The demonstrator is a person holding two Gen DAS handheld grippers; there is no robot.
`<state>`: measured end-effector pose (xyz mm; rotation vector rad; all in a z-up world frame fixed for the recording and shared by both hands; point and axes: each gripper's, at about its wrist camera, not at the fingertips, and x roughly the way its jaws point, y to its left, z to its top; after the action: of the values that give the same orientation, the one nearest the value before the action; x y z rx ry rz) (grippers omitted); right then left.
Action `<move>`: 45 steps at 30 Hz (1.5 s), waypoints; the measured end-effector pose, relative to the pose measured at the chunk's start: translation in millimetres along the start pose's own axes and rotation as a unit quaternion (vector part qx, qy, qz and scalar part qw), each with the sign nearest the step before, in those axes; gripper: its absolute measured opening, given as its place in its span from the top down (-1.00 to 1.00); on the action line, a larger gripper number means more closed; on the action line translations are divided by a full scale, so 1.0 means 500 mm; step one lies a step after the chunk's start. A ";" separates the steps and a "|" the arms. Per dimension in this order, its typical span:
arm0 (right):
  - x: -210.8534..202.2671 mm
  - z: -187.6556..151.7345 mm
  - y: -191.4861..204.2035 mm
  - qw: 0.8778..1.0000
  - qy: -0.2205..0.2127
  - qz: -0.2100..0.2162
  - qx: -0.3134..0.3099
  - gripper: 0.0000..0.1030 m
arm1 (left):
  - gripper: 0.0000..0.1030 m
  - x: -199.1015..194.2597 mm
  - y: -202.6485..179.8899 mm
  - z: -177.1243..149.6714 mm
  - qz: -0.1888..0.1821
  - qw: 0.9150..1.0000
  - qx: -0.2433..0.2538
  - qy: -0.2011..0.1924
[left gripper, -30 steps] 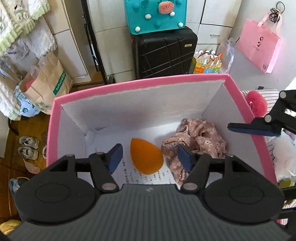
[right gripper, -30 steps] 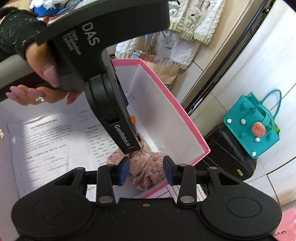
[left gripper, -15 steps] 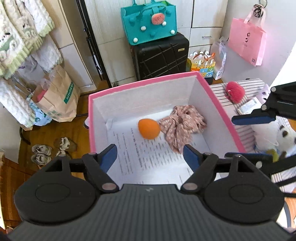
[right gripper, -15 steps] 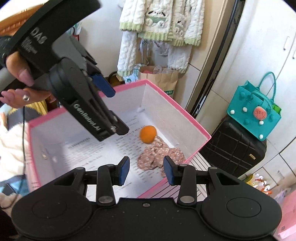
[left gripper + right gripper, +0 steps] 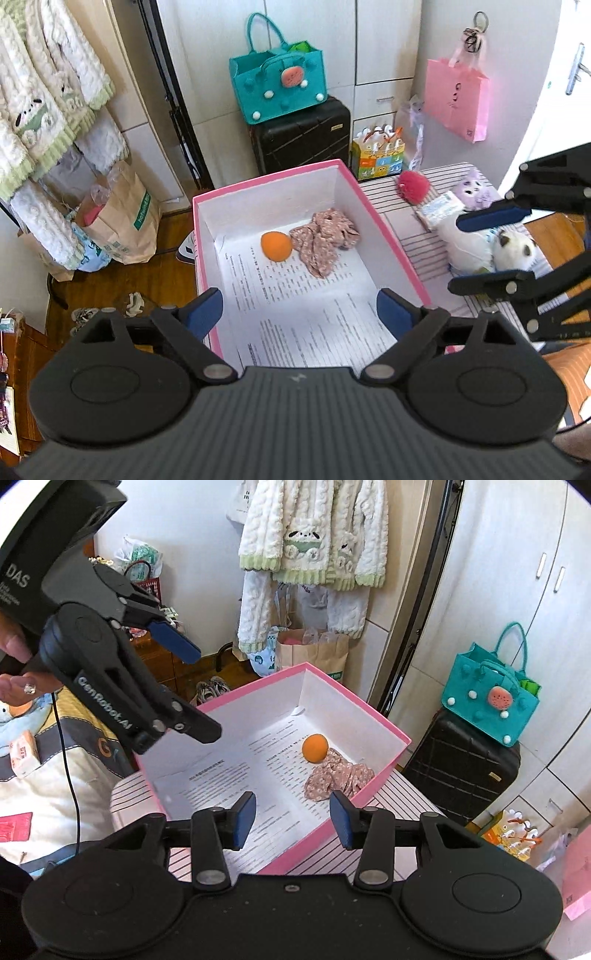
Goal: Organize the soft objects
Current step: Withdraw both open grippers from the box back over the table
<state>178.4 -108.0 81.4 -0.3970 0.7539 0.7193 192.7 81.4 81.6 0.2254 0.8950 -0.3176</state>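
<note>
**Both grippers clear of the pink box, two soft items deposited.**

The left gripper point(image 5: 297, 314) and the right gripper point(image 5: 293, 819) have risen away from the pink box point(image 5: 388, 236), which looked far closer a second ago. Both sets of jaws have just been opening; they now stand apart with nothing between them. The orange sponge ball point(image 5: 276, 246) and the floral scrunchie point(image 5: 325, 236) lie side by side, touching, on the printed paper point(image 5: 295, 306) lining the box floor, near its far wall. Outside the box, on the striped cloth point(image 5: 384, 199), a red pompom point(image 5: 413, 182), a purple plush point(image 5: 474, 192) and a white plush toy point(image 5: 465, 245) remain, so sorting is judged part done; these are likely next.
</note>
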 end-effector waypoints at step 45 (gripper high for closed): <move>-0.189 -0.363 0.078 0.985 0.011 -0.107 0.132 -0.62 | -0.85 -0.123 -0.228 -0.254 -0.090 0.990 0.102 -0.043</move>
<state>15.5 -225.3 25.6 -0.2397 0.8030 0.4077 23.1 27.4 46.3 0.3182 0.7989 -0.5837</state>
